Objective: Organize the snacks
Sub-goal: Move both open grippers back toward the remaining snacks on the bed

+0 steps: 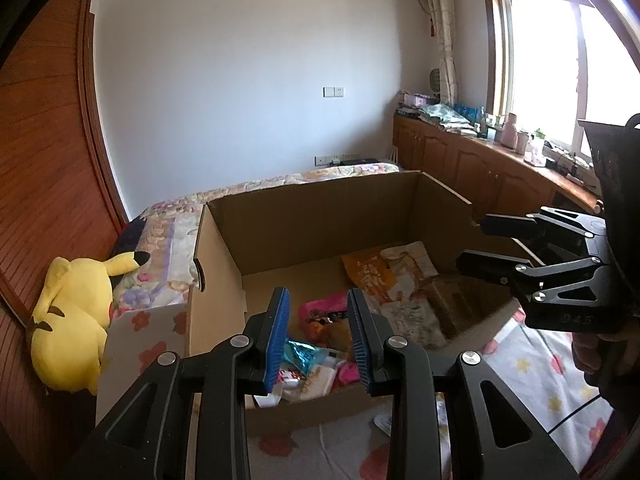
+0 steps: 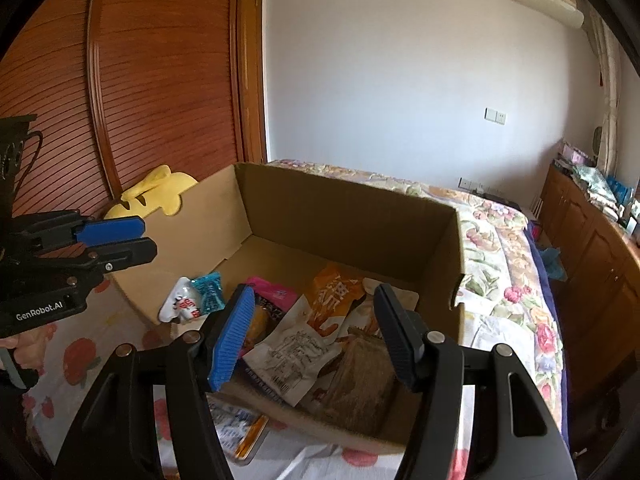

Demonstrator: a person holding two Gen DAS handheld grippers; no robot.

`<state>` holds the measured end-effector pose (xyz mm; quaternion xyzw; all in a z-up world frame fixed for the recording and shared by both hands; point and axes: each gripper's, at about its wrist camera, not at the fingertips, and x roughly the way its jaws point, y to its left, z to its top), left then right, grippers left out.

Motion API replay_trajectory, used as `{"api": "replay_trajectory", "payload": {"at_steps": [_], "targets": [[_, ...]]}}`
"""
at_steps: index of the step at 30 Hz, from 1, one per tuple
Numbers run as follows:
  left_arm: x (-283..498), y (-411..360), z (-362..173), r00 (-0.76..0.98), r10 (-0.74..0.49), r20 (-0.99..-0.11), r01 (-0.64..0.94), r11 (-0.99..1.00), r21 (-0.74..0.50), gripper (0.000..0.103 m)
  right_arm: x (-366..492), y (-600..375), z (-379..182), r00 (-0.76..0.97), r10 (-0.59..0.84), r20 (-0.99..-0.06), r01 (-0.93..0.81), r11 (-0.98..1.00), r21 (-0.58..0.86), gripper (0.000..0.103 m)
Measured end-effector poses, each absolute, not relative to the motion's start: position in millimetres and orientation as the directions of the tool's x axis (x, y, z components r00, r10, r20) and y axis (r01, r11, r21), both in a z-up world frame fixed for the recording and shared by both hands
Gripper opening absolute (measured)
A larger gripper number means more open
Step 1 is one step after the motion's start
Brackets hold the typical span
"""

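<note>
On the bed (image 2: pixel 500 240), cardboard box (image 2: pixel 340 204) holds light, crinkly snack packets (image 2: pixel 304 344); I grip edges. Left gripper (image 1: pixel 318 336) narrow, right gripper (image 2: pixel 316 332) wide; 2 empty.

one cardboard box (image 2: pixel 352 216), at least seven snack packets (image 2: pixel 292 356) inside it, exact count unclear where they overlap, one more packet (image 2: pixel 240 432) outside on the bed, one yellow plush toy (image 1: pixel 72 320), two tongs (image 1: pixel 318 340) (image 2: pixel 316 336)
</note>
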<state>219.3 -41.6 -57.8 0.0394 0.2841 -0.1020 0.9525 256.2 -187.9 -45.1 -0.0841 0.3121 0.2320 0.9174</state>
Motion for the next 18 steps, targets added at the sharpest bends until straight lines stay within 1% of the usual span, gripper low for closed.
{"api": "replay_trajectory", "payload": {"at_steps": [2, 5, 8, 10, 12, 18], "targets": [[210, -43, -56, 0.82, -0.178, -0.544, 0.222, 0.975, 0.016, 0.032, 245, -190, -38, 0.703, 0.375, -0.604, -0.479, 0.878, -0.012, 0.063], [194, -45, -54, 0.822, -0.187, -0.538, 0.234, 0.972, 0.02, 0.037, 230, -192, -31, 0.709, 0.374, -0.598, -0.48, 0.877, -0.02, 0.063], [179, -49, -53, 0.821, -0.199, -0.535, 0.252, 0.967, 0.027, 0.038, 213, -195, -30, 0.71, 0.371, -0.598, -0.477, 0.879, -0.021, 0.064], [170, -49, -54, 0.82, -0.208, -0.533, 0.259, 0.966, 0.021, 0.041, 204, -197, -31, 0.708, 0.368, -0.602, -0.473, 0.881, -0.018, 0.064], [160, -50, -57, 0.814, -0.221, -0.538, 0.271, 0.962, 0.015, 0.043, 195, -199, -35, 0.707, 0.364, -0.607, -0.467, 0.884, -0.013, 0.064], [146, -62, -81, 0.773, -0.247, -0.585, 0.299, 0.954, -0.007, 0.043, 171, -206, -55, 0.685, 0.356, -0.636, -0.45, 0.893, 0.014, 0.064]]}}
